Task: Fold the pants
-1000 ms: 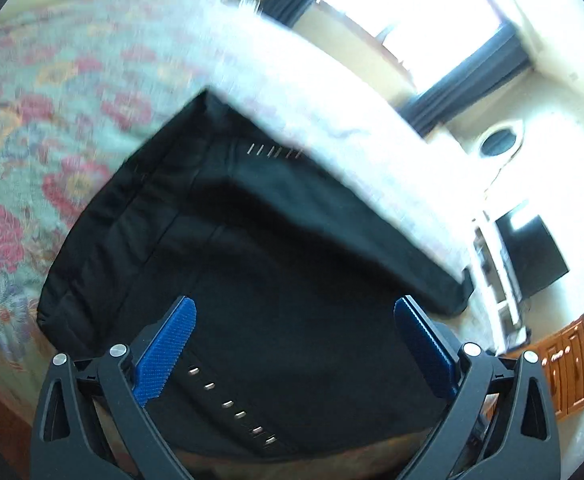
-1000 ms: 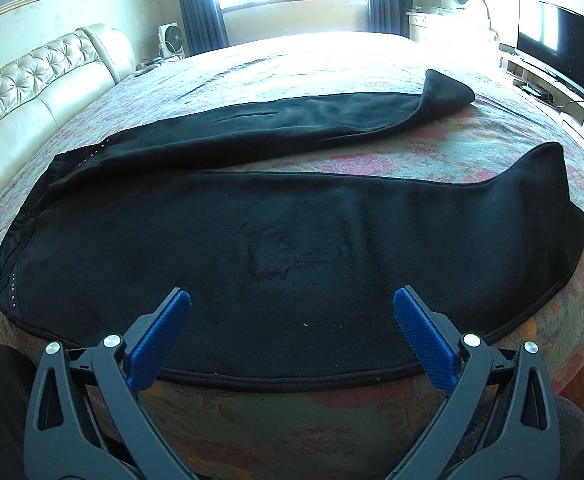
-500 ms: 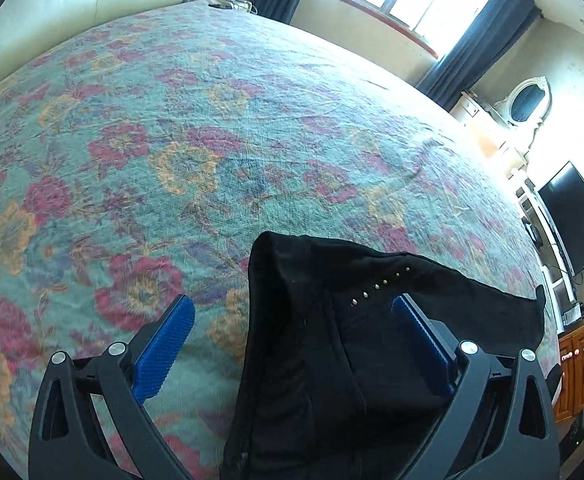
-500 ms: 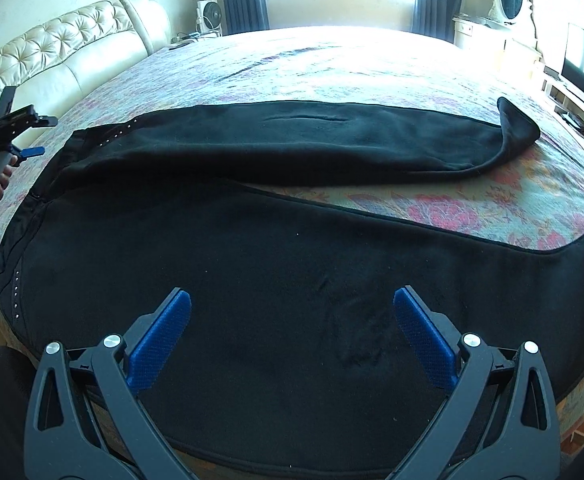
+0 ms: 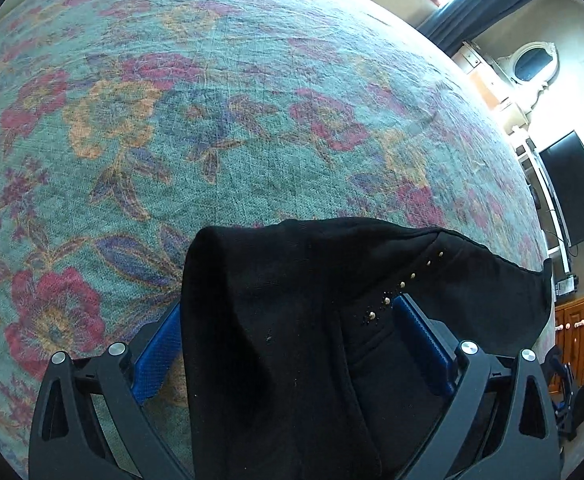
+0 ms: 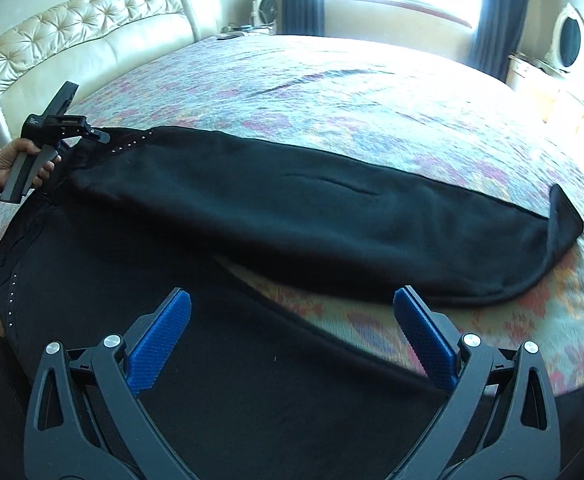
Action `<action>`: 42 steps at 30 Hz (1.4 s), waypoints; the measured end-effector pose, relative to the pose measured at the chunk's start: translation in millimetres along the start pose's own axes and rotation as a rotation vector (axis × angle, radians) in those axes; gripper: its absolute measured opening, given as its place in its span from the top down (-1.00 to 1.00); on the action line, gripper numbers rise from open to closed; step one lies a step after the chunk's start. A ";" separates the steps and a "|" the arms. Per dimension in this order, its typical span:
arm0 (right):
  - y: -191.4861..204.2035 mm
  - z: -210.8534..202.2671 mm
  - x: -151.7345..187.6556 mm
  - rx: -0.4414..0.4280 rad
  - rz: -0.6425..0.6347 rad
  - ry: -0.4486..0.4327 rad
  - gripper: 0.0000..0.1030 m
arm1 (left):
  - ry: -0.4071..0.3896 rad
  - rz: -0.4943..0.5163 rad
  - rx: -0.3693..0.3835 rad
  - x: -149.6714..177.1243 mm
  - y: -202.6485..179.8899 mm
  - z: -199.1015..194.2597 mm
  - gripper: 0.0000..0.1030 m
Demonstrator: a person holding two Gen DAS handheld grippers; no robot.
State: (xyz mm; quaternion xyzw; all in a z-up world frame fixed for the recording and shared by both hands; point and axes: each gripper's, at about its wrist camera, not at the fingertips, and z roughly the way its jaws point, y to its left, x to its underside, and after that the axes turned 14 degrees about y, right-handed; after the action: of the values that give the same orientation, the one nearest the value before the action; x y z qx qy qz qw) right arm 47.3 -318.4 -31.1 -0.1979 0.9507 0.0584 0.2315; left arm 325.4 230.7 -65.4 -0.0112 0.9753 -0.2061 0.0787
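The bed (image 6: 372,92) fills both views, its flowered cover running from the padded headboard (image 6: 75,28) at upper left to the window at the top. Across it lie the black pants (image 6: 332,224), spread through the middle of the right wrist frame: one leg stretched from left to right with its hem curled up at the far right, the other leg filling the bottom under the camera.

Now the left gripper (image 5: 287,340), low in its own view, with the waist end of the pants bunched between its blue pads. The pads stand wide apart, one on each side of the cloth, not pinched onto it. A row of small studs (image 5: 388,300) sits right by the right pad. In the right wrist view it shows at middle left, in the person's hand (image 6: 15,164).

The right gripper (image 6: 292,340) hovers at the bottom, fingers spread wide, holding nothing, the near leg just beneath.

To do this well, I'd say the left needs a full bite on both waist layers before lifting, while the right takes the leg, so the fold lands edge on edge.
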 end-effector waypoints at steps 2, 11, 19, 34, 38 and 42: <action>-12.7 9.4 -28.0 -0.049 -0.070 0.017 -0.96 | -0.033 0.031 -0.033 1.6 -1.9 -3.8 -0.03; -78.8 87.0 -142.9 -0.010 -0.278 0.217 -0.63 | -0.028 0.018 -0.055 -4.7 -3.7 0.0 0.84; -91.7 129.2 -160.9 -0.033 -0.409 0.370 -0.38 | -0.021 -0.027 -0.007 -6.4 5.8 4.8 0.84; -48.3 30.7 -118.0 0.100 -0.405 0.090 0.84 | -0.241 -0.064 0.139 28.6 -4.8 -48.0 0.80; -26.2 -27.1 -53.0 0.184 -0.435 -0.047 0.83 | -0.319 0.009 0.226 81.5 -10.6 -83.1 0.80; 3.3 -53.6 24.4 0.224 -0.482 -0.076 0.82 | -0.312 0.022 0.264 149.2 -3.6 -95.5 0.79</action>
State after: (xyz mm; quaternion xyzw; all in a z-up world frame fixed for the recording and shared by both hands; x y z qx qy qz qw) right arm 3.7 -334.8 5.2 -0.3894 0.8673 -0.0967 0.2947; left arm 163.0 257.5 0.0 -0.0217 0.9160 -0.3269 0.2317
